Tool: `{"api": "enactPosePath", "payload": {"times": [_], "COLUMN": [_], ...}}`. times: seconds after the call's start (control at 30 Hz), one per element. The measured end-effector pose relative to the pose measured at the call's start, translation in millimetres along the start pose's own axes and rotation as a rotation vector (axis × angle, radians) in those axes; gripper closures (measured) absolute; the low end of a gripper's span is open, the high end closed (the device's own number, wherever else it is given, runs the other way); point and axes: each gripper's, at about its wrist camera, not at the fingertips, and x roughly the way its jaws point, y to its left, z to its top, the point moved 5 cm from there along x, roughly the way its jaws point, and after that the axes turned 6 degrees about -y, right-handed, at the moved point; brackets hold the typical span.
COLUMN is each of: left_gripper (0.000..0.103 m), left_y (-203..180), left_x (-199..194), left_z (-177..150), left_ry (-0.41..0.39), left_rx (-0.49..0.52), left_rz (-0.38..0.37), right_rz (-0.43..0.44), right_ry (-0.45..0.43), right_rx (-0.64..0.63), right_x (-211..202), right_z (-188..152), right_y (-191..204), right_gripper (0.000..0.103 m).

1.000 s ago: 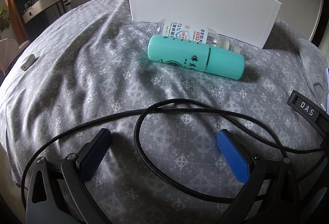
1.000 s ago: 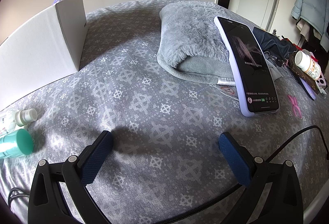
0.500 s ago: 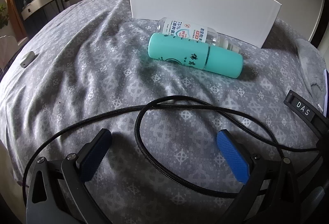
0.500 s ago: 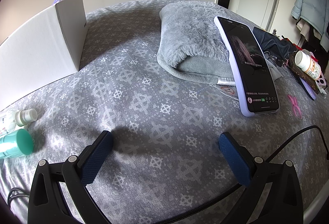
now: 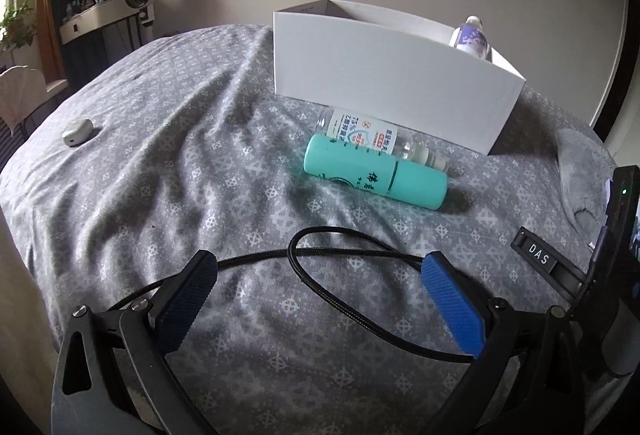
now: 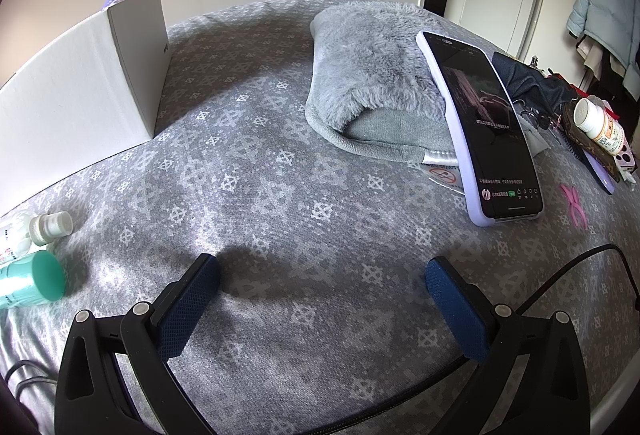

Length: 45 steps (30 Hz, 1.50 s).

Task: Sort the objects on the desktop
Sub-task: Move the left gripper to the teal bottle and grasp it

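A teal bottle [image 5: 376, 174] lies on its side on the grey patterned cloth, touching a clear sanitizer bottle [image 5: 370, 135] behind it, both just before a white open box [image 5: 384, 83]. A purple-labelled bottle [image 5: 470, 39] stands in the box. My left gripper [image 5: 318, 283] is open and empty, above a black braided cable [image 5: 340, 299] that loops between its fingers. My right gripper [image 6: 322, 283] is open and empty over bare cloth. In the right wrist view the teal bottle [image 6: 28, 281] and the sanitizer bottle [image 6: 36, 229] lie at far left, a phone [image 6: 486, 131] at right.
A small white earbud case [image 5: 77, 131] lies far left. The phone leans on a grey fluffy pouch [image 6: 372, 87]. Beyond it are a white pill bottle [image 6: 598, 125], pink clips [image 6: 574, 205] and dark clutter. The right gripper's body [image 5: 616, 247] shows at right.
The left gripper has pulled back and risen, so the bottles and box look farther away and the earbud case is more in view. The right gripper has not moved.
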Motion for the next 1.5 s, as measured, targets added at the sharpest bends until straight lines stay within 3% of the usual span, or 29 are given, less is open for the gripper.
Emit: {"api": "enactPosePath", "payload": {"times": [0.2,0.33,0.5,0.57,0.63,0.77,0.83,0.93,1.03,1.17,1.33,1.43,1.5], "left_gripper": [0.000,0.000,0.000,0.000,0.000,0.002,0.009,0.025,0.025,0.026,0.062,0.066,0.066], "left_y": [-5.6,-30.2,-81.1,-93.5,-93.5,-63.1,-50.2,-46.6,-42.5,-38.7,-31.8,-19.5,-17.6], "left_x": [-23.2,-32.5,-6.6,9.4,19.3,50.1,61.9,86.6,106.7,126.1,110.7,96.6,96.4], "left_z": [14.6,23.1,39.4,46.3,59.9,75.9,69.5,53.5,46.9,38.6,28.3,17.3,16.3], "left_ry": [-0.096,-0.129,-0.046,0.006,0.015,0.128,0.177,0.262,0.284,0.326,0.356,0.372,0.378], "left_rx": [0.043,0.147,0.374,0.408,0.345,0.056,-0.043,-0.092,-0.173,-0.169,-0.094,-0.096,-0.092], "left_rz": [0.014,-0.006,0.013,0.004,-0.038,-0.011,0.013,0.023,0.007,0.033,0.140,0.215,0.225], "right_rz": [0.000,0.000,0.000,0.002,-0.007,0.004,0.000,0.000,0.001,0.001,0.001,0.001,0.001], "right_ry": [0.000,0.000,0.000,0.000,0.005,-0.002,-0.003,-0.003,-0.003,-0.004,-0.004,-0.003,-0.004], "right_rx": [0.000,0.000,0.000,0.002,0.000,0.010,0.006,0.006,0.006,0.006,0.006,0.007,0.007], "right_x": [0.1,-1.0,-1.0,0.2,2.1,6.9,6.9,6.6,6.6,7.1,6.7,7.7,7.6], "right_z": [0.0,-0.1,-0.1,0.0,-0.5,-0.1,-1.1,-1.9,-1.8,-2.0,-1.9,-1.1,-1.1], "right_y": [-0.1,0.9,0.9,-0.4,0.5,0.4,1.0,1.2,0.8,1.8,2.3,3.7,3.2], "right_gripper": [0.000,0.000,0.000,0.000,0.000,0.000,0.000,0.000,0.000,0.000,0.000,0.000,0.000]}}
